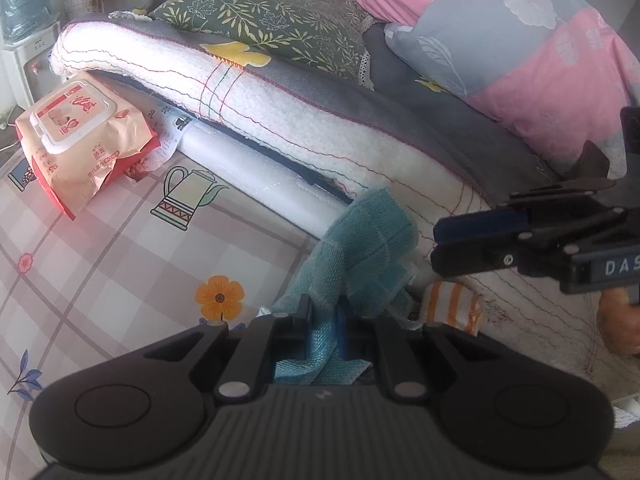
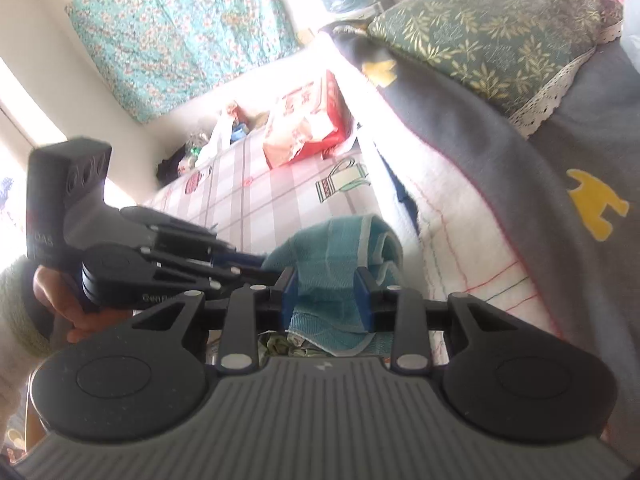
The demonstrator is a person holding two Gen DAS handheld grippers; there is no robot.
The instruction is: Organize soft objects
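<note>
A checked, flower-printed desk [image 1: 100, 280] carries a wipes pack [image 1: 76, 140] at far left; the bed [image 1: 400, 152] at right bears a green pillow [image 1: 276, 12].

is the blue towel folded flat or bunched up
Bunched up: the blue towel hangs crumpled, pinched by the left gripper.

Teal waffle-weave cloth [image 1: 360, 248], orange-and-white striped cloth [image 1: 454, 306], dark green pillow [image 1: 272, 20] with pale leaf print, grey bedsheet [image 1: 432, 120] with yellow shapes, pink-and-blue quilt [image 1: 532, 52], pink checked tabletop [image 1: 120, 264] with flowers and teapot, black hand-held grippers with blue pads
</note>
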